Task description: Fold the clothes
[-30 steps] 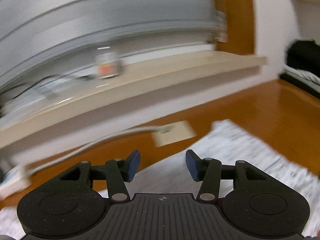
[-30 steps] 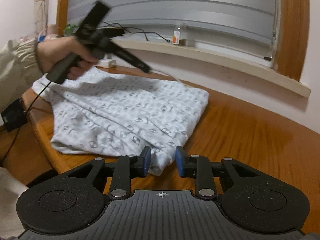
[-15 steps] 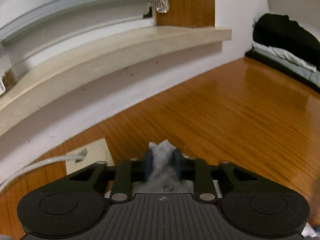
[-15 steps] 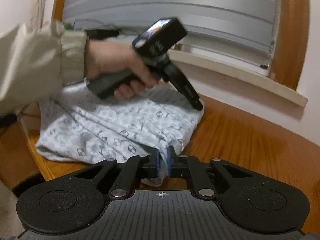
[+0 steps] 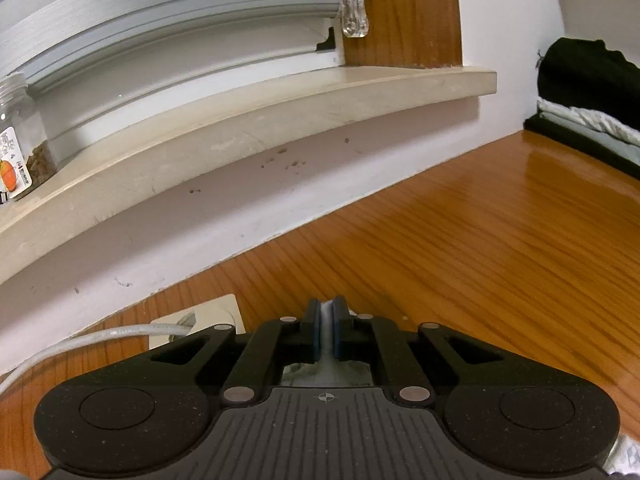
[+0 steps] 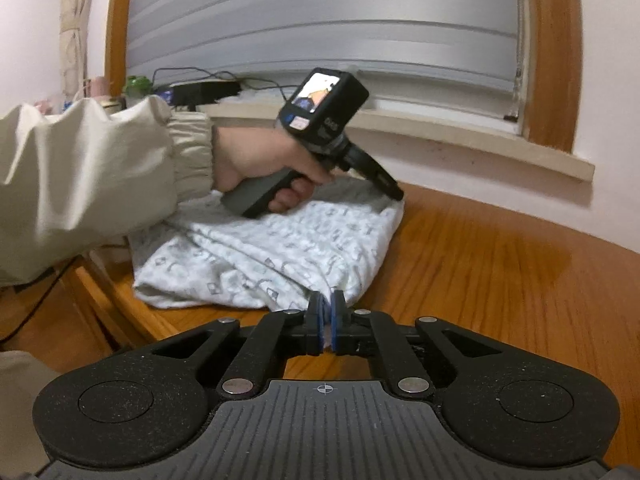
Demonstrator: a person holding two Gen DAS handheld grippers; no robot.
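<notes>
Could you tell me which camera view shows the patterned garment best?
The right wrist view: the patterned garment lies spread on the wooden table. The left wrist view shows only a pinched sliver between its gripper's pads.

- My work surface is a glossy orange-brown wooden table (image 5: 500, 248), pushed up against a white wall (image 5: 248, 216).
- Above it runs a pale stone windowsill (image 5: 256, 120) (a little speckled underneath).
- The window is covered by a grey slatted blind (image 6: 320, 20), framed in warm wood (image 6: 554, 60).
- A white cable (image 5: 100, 336) trails across the table's far edge.
</notes>
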